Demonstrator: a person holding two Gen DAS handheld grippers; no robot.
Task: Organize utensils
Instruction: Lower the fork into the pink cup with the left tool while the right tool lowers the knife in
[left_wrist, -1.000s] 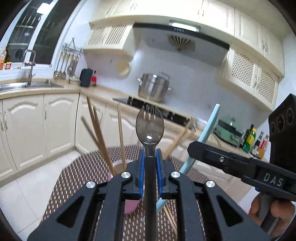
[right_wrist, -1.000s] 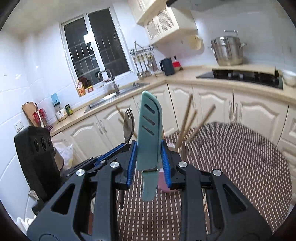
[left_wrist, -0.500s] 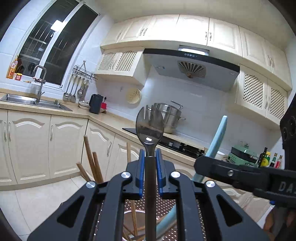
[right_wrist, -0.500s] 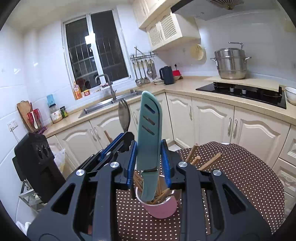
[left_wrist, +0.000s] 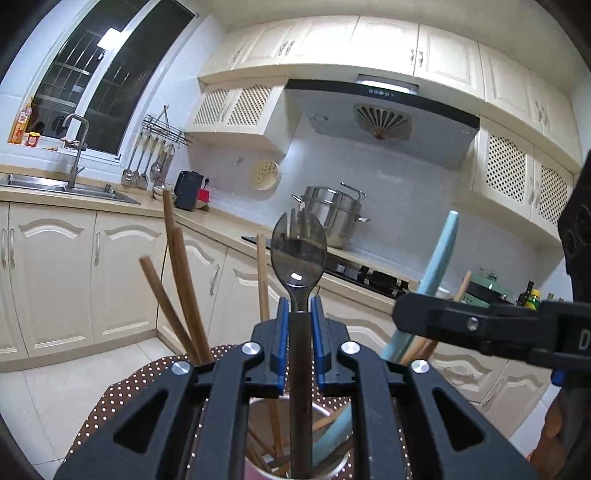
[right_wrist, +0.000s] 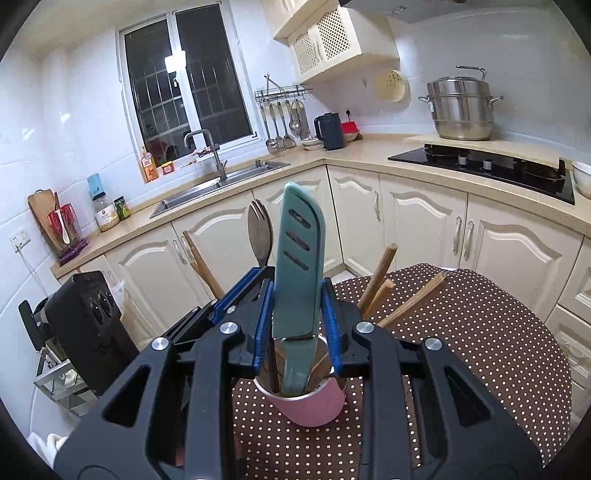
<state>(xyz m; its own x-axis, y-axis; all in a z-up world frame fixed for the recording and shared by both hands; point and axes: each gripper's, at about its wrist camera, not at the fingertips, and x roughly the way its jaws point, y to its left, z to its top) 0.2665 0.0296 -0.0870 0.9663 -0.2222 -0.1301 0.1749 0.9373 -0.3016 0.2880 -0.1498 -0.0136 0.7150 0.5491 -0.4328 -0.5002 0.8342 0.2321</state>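
Note:
My left gripper is shut on a dark spork, held upright with its handle down inside the pink cup. My right gripper is shut on a teal sheathed knife, its lower end inside the same pink cup. Several wooden chopsticks stand in the cup and lean outward. The spork shows just left of the knife in the right wrist view. The knife and the right gripper's finger show at the right of the left wrist view.
The cup stands on a round table with a brown polka-dot cloth. Kitchen cabinets, a sink, a hob and a steel pot lie behind. The left gripper's black body is at the left.
Both grippers have come down over the pink cup. The spork handle and the knife's lower end now reach inside it among the chopsticks.

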